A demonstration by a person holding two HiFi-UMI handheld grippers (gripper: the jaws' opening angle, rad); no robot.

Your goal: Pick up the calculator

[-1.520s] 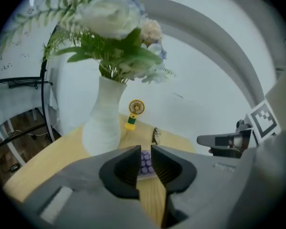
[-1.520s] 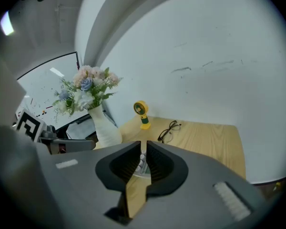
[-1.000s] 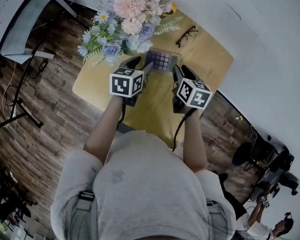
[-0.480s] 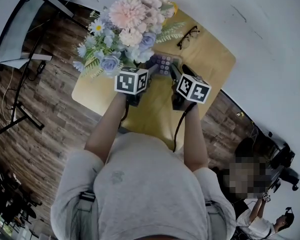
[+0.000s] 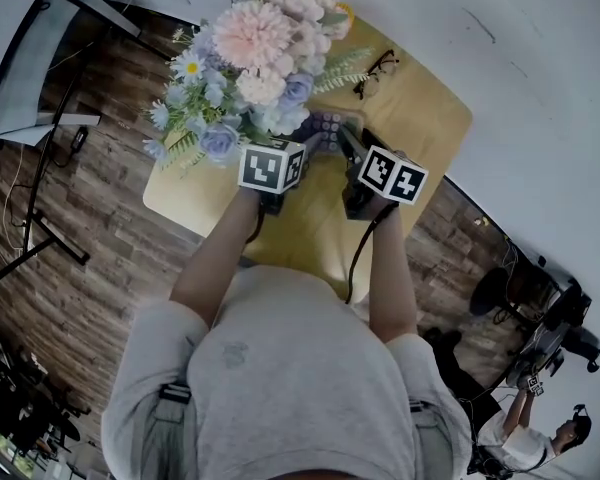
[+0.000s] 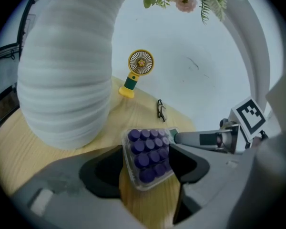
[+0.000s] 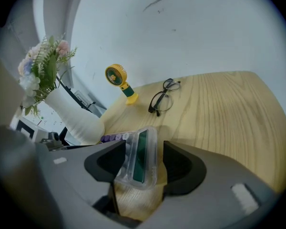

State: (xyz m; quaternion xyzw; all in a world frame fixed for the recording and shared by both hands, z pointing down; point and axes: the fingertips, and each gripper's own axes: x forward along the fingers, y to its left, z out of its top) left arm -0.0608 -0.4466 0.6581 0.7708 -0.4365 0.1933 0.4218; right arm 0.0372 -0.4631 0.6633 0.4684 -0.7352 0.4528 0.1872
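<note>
Left gripper view: left gripper [image 6: 148, 178] and right gripper [image 7: 139, 171] jaws opening, calculator [image 6: 148, 155] released between them.

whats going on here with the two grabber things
A person holds tongs in each hand at a calculator on a wooden table, next to a bunch of flowers. The left tongs straddle its purple-key end, the right tongs its display end. Both pairs are opening, and neither presses on the calculator, so it isn't gripped at this moment.
</note>
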